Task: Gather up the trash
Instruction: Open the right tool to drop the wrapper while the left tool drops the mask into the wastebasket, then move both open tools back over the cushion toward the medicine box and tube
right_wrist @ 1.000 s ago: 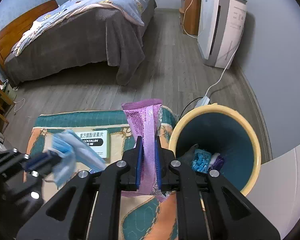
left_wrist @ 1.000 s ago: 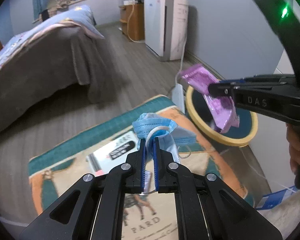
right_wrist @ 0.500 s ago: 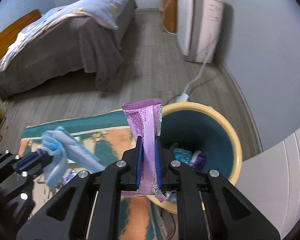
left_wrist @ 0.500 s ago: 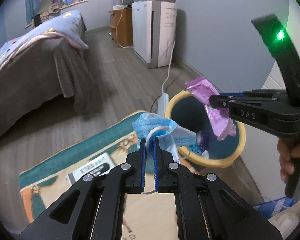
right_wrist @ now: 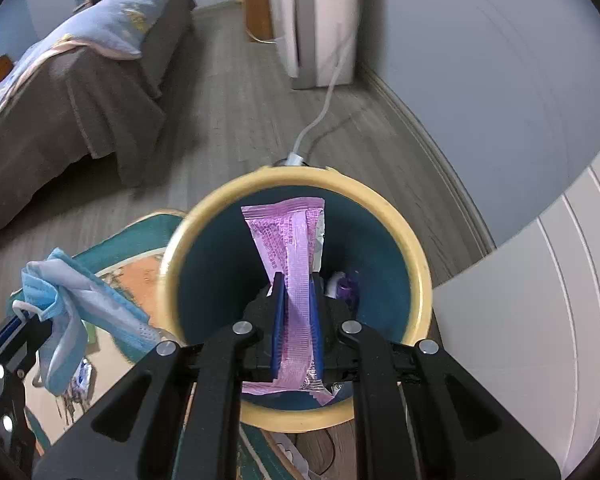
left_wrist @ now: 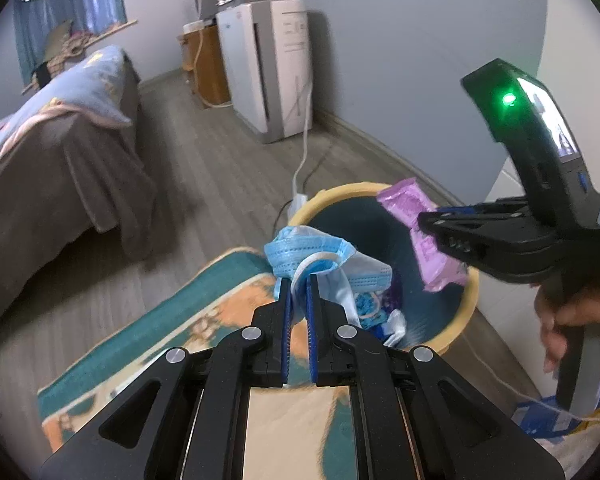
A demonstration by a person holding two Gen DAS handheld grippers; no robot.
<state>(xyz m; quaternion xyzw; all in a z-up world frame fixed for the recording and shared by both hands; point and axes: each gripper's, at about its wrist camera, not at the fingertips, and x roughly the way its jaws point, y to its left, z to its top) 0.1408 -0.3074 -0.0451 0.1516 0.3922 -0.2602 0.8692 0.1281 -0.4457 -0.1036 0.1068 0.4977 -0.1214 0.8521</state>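
Note:
My left gripper (left_wrist: pixel 299 282) is shut on a crumpled blue face mask (left_wrist: pixel 312 254), held over the rug just left of the bin's rim. The same mask (right_wrist: pixel 72 296) hangs at the left in the right wrist view. My right gripper (right_wrist: pixel 295 282) is shut on a purple snack wrapper (right_wrist: pixel 290 240) and hangs directly over the mouth of the bin (right_wrist: pixel 204 216). That wrapper (left_wrist: pixel 416 220) and right gripper (left_wrist: pixel 424 222) show above the bin (left_wrist: pixel 332 194) in the left wrist view. The bin is dark teal inside with a yellow rim and holds several bits of trash.
A patterned teal and orange rug (left_wrist: pixel 204 304) lies under the left gripper. A bed with a grey cover (left_wrist: pixel 52 168) stands at the left. A white appliance (left_wrist: pixel 274 76) with a cable and power strip (left_wrist: pixel 300 200) stands by the wall. A white cabinet (right_wrist: pixel 540 300) is right of the bin.
Both grippers have moved toward the bin. The right one with the wrapper now hangs over its mouth and lower; the left one with the mask has reached the rim.

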